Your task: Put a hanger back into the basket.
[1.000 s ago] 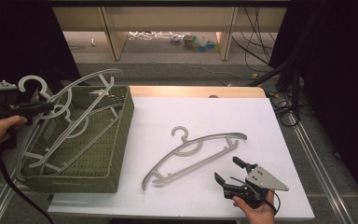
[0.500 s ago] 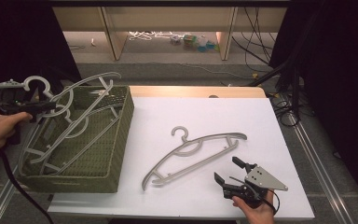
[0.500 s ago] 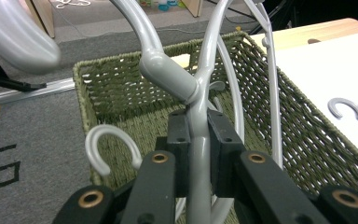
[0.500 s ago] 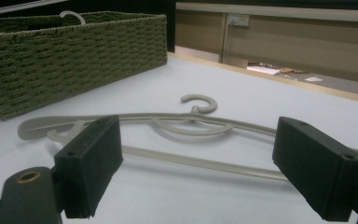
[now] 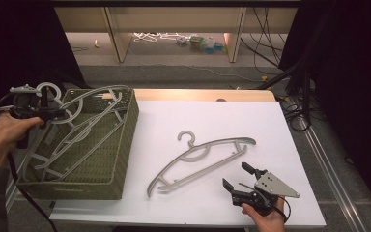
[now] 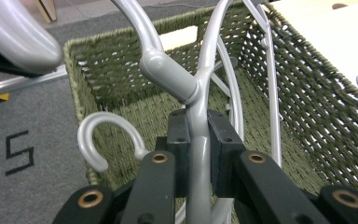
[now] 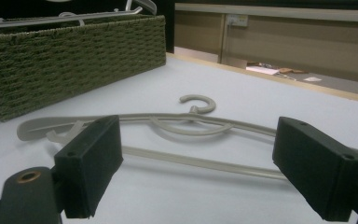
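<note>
White table [image 5: 270, 125]: hanger [image 6: 200, 140] between left claw [image 6: 199, 140] jaws.

Glossy, smooth grey plastic on the hanger [image 6: 200, 93]; the basket [image 5: 121, 145] is rough woven green fibre. Matt black pads [image 7: 91, 158] on the gripper; the table [image 5: 270, 130] looks smooth, matt white.

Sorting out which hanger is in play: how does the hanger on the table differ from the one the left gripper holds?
The table hanger lies flat on the white table, untouched; the held hanger is tilted over the basket. The left gripper is shut on the held hanger just below its hook; the right gripper stands open beside the table hanger. Both are grey plastic with a round hook.
</note>
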`<state>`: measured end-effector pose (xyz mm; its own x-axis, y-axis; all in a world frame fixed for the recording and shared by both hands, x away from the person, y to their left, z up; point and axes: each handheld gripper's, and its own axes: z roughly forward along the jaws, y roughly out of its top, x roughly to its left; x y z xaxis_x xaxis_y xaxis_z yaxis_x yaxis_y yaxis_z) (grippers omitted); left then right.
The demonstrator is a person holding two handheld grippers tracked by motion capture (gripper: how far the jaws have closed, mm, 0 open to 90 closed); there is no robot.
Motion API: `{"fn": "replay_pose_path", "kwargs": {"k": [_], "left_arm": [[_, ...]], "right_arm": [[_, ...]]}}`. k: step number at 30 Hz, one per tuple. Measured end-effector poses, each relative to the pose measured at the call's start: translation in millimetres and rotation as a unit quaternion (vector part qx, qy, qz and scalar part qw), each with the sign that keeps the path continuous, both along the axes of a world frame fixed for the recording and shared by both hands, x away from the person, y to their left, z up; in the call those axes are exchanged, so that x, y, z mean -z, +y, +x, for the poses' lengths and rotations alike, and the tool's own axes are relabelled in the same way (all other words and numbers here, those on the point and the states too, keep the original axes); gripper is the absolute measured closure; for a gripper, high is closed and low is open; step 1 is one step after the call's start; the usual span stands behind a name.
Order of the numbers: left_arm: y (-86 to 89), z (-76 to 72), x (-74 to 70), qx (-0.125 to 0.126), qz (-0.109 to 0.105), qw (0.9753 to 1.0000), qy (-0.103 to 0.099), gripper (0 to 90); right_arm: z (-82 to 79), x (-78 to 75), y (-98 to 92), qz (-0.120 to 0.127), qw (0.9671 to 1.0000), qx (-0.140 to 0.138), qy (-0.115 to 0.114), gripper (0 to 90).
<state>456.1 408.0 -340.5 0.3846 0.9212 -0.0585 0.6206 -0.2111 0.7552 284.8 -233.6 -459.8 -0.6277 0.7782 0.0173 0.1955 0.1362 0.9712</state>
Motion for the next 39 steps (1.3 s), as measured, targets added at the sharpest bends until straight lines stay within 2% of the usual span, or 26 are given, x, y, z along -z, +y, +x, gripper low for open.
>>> {"fn": "replay_pose_path", "kwargs": {"k": [2, 4, 10, 12, 13, 16, 17, 18, 21, 25, 28, 29, 32, 35, 37, 39], "left_arm": [[4.6, 0.3, 2.1, 0.013, 0.017, 0.9996, 0.017, 80.4], [4.3, 1.3, 7.4, 0.018, 0.014, 0.9995, 0.02, 80.4], [-1.3, 7.5, 16.1, 0.028, 0.031, 0.9984, 0.039, 80.2], [-2.7, 8.9, 20.4, 0.03, 0.02, 0.9982, 0.048, 80.0], [-4.9, 10.8, 25.4, 0.036, 0.005, 0.9982, 0.047, 79.9], [-4.1, 13.8, 32.7, 0.042, 0.02, 0.998, 0.044, 79.9], [-5.9, 11.7, 35.1, 0.026, 0.006, 0.9978, 0.06, 79.8], [-7.5, 12.1, 38.1, 0.02, -0.002, 0.9981, 0.058, 79.7], [-10.0, 14.1, 42.7, 0.026, 0.014, 0.9972, 0.069, 79.5], [-9.4, 14.5, 40.9, 0.01, 0.013, 0.9976, 0.067, 76.7], [-5.6, 10.3, 33.7, -0.002, 0.012, 0.9984, 0.055, 74.7], [-2.7, 8.0, 29.4, 0.005, 0.02, 0.9981, 0.058, 74.4], [-2.3, 1.2, 21.5, -0.01, 0.022, 0.9988, 0.042, 71.3], [-2.7, -6.4, 15.3, -0.009, 0.021, 0.9992, 0.032, 70.7], [-4.3, -12.7, 11.8, -0.009, 0.009, 0.9996, 0.024, 68.5], [-7.6, -20.0, 8.8, -0.011, -0.016, 0.9997, 0.012, 66.6]], "right_arm": [[-0.3, -0.1, 0.4, 0.001, 1.0, 0.0, -0.001, 16.4], [-0.2, -0.2, 0.7, 0.001, 1.0, 0.0, -0.001, 16.5], [-0.1, -0.1, 0.0, -0.001, 1.0, 0.0, -0.001, 16.4], [-0.4, -0.3, 0.1, 0.001, 1.0, 0.0, 0.0, 16.5], [-0.5, -0.5, 0.0, 0.001, 1.0, -0.002, 0.0, 16.5], [-0.1, -0.1, -0.1, -0.001, 1.0, 0.0, -0.001, 16.4], [-0.1, -0.2, 0.0, 0.0, 1.0, -0.001, 0.0, 16.5], [-0.3, -0.2, 0.3, 0.0, 1.0, -0.001, -0.001, 16.5], [-0.2, -0.1, 0.6, 0.0, 1.0, -0.001, 0.0, 16.4], [-0.3, -0.2, 0.4, 0.0, 1.0, -0.001, -0.001, 16.4], [-0.5, -0.4, 0.1, 0.0, 1.0, -0.001, -0.001, 16.5], [-0.6, -0.5, 0.0, 0.0, 1.0, -0.001, 0.0, 16.4], [-0.4, -0.3, 0.4, 0.0, 1.0, -0.001, -0.001, 16.4], [0.0, 0.1, 2.1, 0.009, 0.9999, -0.008, -0.001, 16.5], [0.1, 0.1, 2.1, 0.009, 0.9999, -0.008, -0.002, 16.5], [-0.2, -0.5, 0.8, 0.004, 1.0, -0.006, -0.002, 16.5]]}}
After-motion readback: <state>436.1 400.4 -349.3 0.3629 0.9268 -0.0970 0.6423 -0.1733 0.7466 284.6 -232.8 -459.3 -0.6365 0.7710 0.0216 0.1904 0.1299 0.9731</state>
